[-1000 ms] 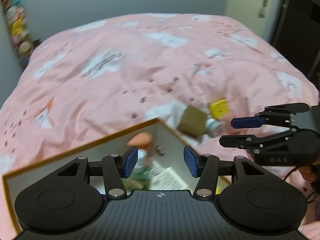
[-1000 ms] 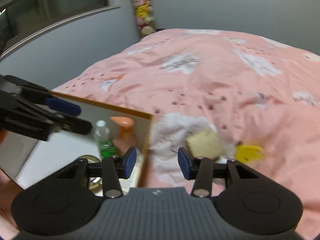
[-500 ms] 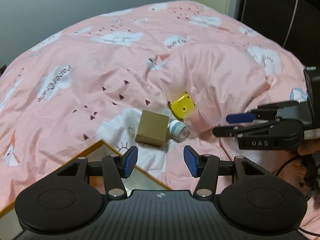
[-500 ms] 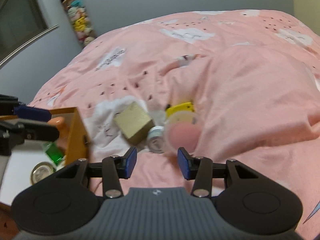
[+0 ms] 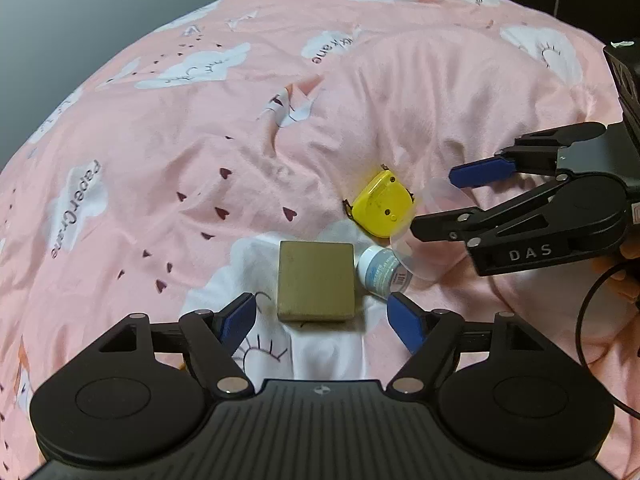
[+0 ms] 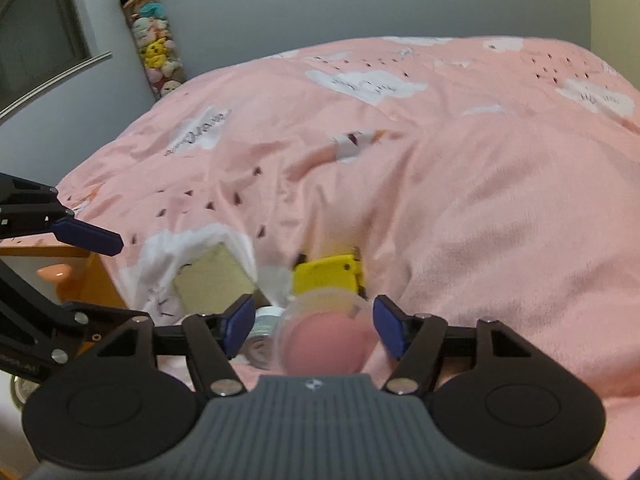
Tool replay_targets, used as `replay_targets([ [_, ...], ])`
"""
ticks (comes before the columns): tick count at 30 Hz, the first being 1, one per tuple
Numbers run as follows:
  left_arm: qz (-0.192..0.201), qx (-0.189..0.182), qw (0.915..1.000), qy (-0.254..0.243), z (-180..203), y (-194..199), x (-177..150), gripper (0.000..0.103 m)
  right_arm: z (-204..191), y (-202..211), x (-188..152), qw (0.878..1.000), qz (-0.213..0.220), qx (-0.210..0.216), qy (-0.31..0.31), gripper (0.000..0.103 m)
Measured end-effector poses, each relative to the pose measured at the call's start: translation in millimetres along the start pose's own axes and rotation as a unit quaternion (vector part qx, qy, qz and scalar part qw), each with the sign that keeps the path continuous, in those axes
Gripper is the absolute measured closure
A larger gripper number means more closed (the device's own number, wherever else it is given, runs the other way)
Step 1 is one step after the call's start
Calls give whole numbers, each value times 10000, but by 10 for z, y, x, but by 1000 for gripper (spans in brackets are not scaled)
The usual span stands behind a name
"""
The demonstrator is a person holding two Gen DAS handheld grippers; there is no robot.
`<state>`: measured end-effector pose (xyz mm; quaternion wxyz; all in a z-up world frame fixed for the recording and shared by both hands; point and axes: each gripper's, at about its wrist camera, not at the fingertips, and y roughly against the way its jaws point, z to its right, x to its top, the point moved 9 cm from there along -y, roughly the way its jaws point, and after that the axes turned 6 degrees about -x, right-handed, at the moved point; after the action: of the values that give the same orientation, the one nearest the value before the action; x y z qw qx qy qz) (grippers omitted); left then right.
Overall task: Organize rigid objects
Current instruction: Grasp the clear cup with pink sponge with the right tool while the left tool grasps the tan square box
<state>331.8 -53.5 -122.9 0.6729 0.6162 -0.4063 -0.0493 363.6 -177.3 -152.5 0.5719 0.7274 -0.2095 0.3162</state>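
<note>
Our left gripper (image 5: 320, 320) has just been opening and now stands spread wide, its 2 blue pads (image 5: 239, 318) on either side of the near edge of a tan box (image 5: 316, 282) without touching it. The box lies flat on a white cloud patch of the pink duvet (image 5: 160, 152). Just to the right of the box, touching or nearly touching it, a small white jar with a blue label (image 5: 382, 270) lies on its side. Beyond the jar a yellow tape-measure-like case (image 5: 382, 210) rests on the duvet, apart from the box.

Our right gripper (image 6: 314, 326) has also just been opening; its jaws are spread, with a clear plastic cup (image 6: 324, 336) lying between them, mouth toward the camera. We see a gap at each pad, so nothing is pinched. In the left wrist view the same cup (image 5: 436, 236) shows faintly between the right gripper's fingers (image 5: 480, 170), beside the yellow case.

At the left edge of the right wrist view we see the wooden rim of a box (image 6: 92, 276) with an orange object (image 6: 54, 272) inside, and a tube of plush toys (image 6: 154, 48) against the far wall.
</note>
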Motion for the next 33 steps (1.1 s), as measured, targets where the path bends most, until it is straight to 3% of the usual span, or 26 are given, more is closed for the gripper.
replay_targets([
  [8,-484,-68,9983,-325,-2,-423,62,14,141,-101,-98,9991,-156,211,-345,35],
  [10,-626,-70,9976,-294,-21,-535,70,14,144,-124,-125,9989,-186,251,-357,31],
  [17,-891,82,9959,-128,-116,-795,80,14,126,-135,-163,9992,-208,260,-235,30],
  [22,-1042,76,9945,26,-175,-910,65,21,70,-131,-212,9992,-241,309,-19,30],
  [25,-1050,-15,9944,138,-168,-944,57,34,44,-176,-224,9990,-263,354,42,33],
  [33,-696,-48,9970,345,-160,-757,63,36,24,-100,-219,9991,-152,381,92,34],
])
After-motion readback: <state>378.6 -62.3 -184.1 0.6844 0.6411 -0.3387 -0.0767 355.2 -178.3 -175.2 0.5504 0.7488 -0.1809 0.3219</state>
